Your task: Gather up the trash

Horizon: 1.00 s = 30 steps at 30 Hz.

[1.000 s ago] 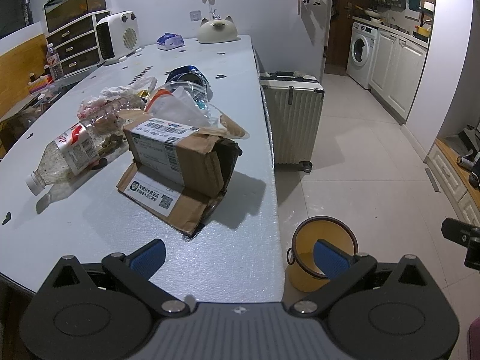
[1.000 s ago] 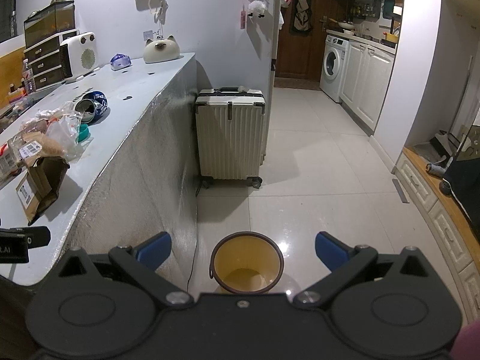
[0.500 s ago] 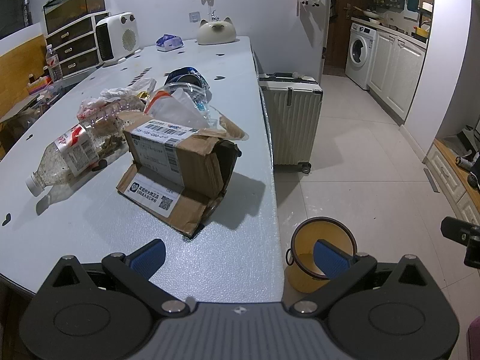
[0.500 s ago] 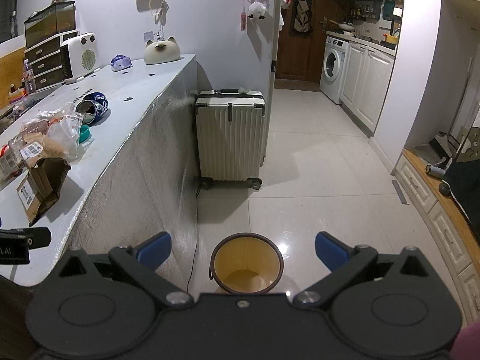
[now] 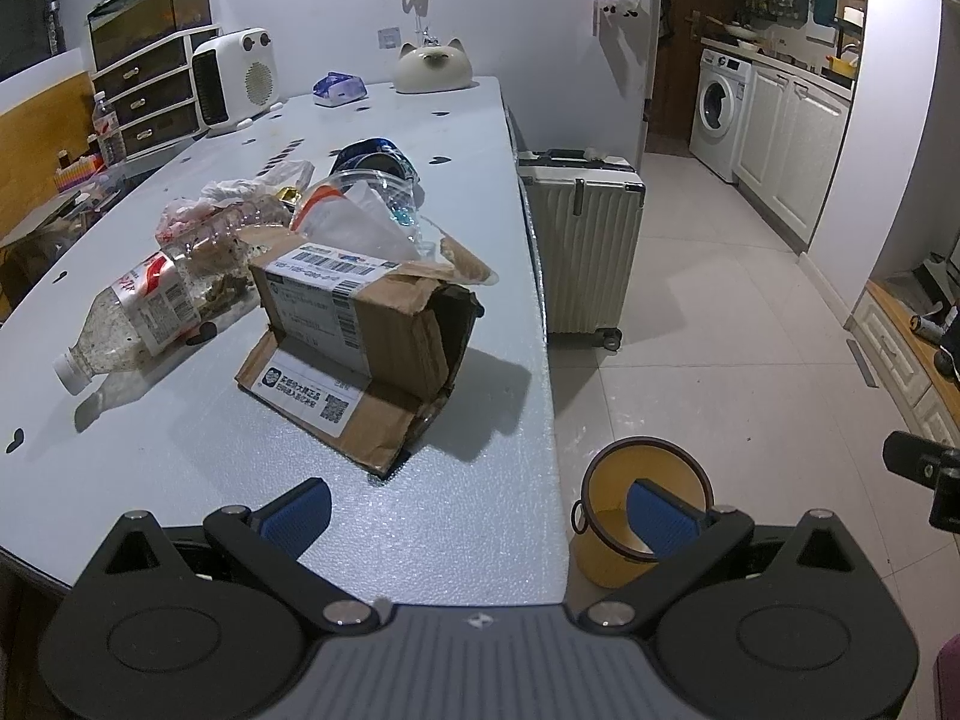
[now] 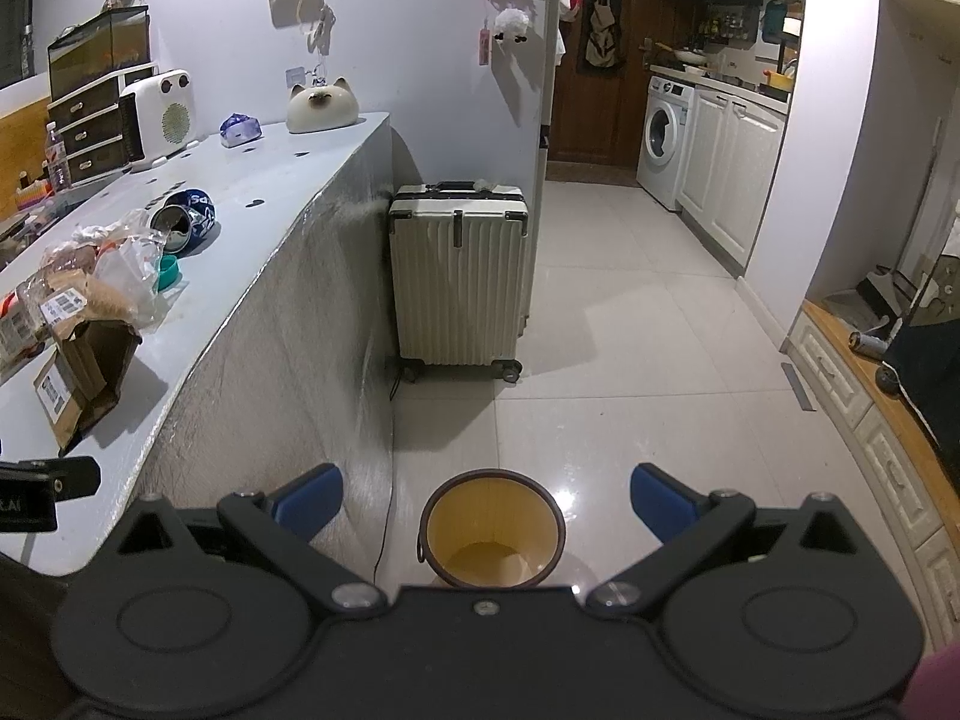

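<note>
A torn cardboard box [image 5: 366,342] with shipping labels lies on the grey table [image 5: 180,450], with an empty plastic bottle [image 5: 138,312], crumpled plastic bags [image 5: 354,210] and a blue can [image 5: 372,159] behind it. My left gripper [image 5: 480,513] hovers open over the table's near edge, short of the box. On the floor by the table stands a yellow bin [image 6: 492,531], empty inside. My right gripper [image 6: 487,495] hangs open above the yellow bin [image 5: 642,510]. The same box [image 6: 84,372] and can [image 6: 186,219] show at the left of the right wrist view.
A white suitcase [image 6: 459,282] stands against the table's end. At the table's far side sit a white heater [image 5: 234,81], a drawer unit [image 5: 150,102] and a cat-shaped holder [image 5: 432,66]. Tiled floor [image 6: 630,372] runs toward a washing machine [image 6: 663,138] and cabinets.
</note>
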Tool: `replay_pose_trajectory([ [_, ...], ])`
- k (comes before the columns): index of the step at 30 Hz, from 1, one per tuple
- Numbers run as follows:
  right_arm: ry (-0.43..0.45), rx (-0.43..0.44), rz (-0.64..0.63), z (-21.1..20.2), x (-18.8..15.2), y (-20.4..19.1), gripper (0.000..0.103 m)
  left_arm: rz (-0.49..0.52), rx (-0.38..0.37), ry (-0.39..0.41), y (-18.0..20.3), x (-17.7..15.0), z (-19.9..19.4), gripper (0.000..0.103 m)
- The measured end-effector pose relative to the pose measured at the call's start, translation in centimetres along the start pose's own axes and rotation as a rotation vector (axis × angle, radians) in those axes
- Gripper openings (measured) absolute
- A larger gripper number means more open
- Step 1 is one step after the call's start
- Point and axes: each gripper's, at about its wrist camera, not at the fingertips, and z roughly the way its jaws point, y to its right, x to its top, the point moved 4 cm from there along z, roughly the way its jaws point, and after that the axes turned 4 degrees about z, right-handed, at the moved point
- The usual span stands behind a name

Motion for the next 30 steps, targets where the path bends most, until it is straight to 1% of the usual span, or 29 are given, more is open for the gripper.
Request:
replay_pose_trajectory([
  [25, 0.014, 0.000, -0.001, 0.40, -0.52, -0.18, 0.103, -0.008, 0.002, 0.013, -0.37, -0.06, -0.30, 0.103],
  [30, 0.020, 0.007, 0.003, 0.39, -0.57, -0.16, 0.103, -0.022, -0.006, 0.019, -0.74, -0.13, -0.19, 0.103],
])
